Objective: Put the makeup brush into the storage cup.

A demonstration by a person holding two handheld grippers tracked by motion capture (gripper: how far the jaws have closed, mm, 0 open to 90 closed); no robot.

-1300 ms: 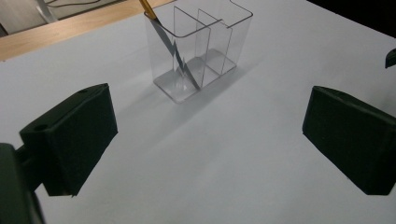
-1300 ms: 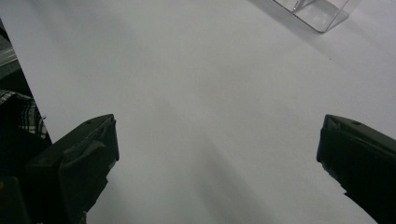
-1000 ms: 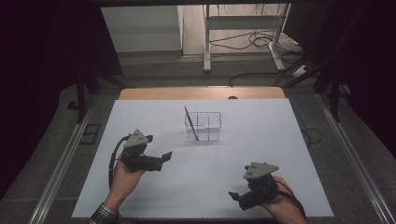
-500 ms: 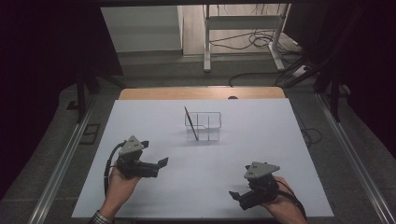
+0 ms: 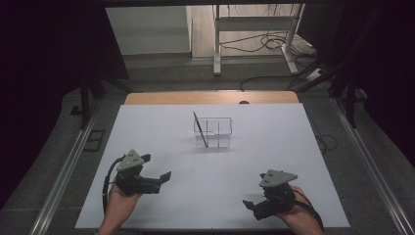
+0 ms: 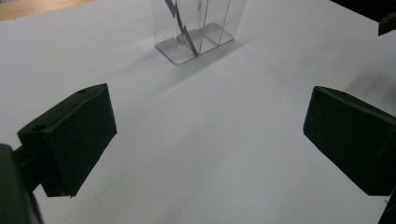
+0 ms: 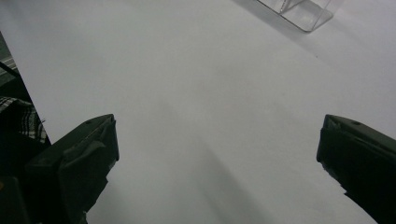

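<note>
The left gripper (image 5: pixel 164 177) has drawn back toward the person, fingers wide and empty; the right gripper (image 5: pixel 250 204) likewise gapes. The pencil (image 5: pixel 200 129) leans in the clear holder (image 5: pixel 218 132) mid-surface, suggesting placement done

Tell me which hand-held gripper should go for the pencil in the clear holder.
Left. The left hand-held gripper is open, nearer the pencil, and faces the clear holder. The right hand-held gripper sits farther back.
</note>
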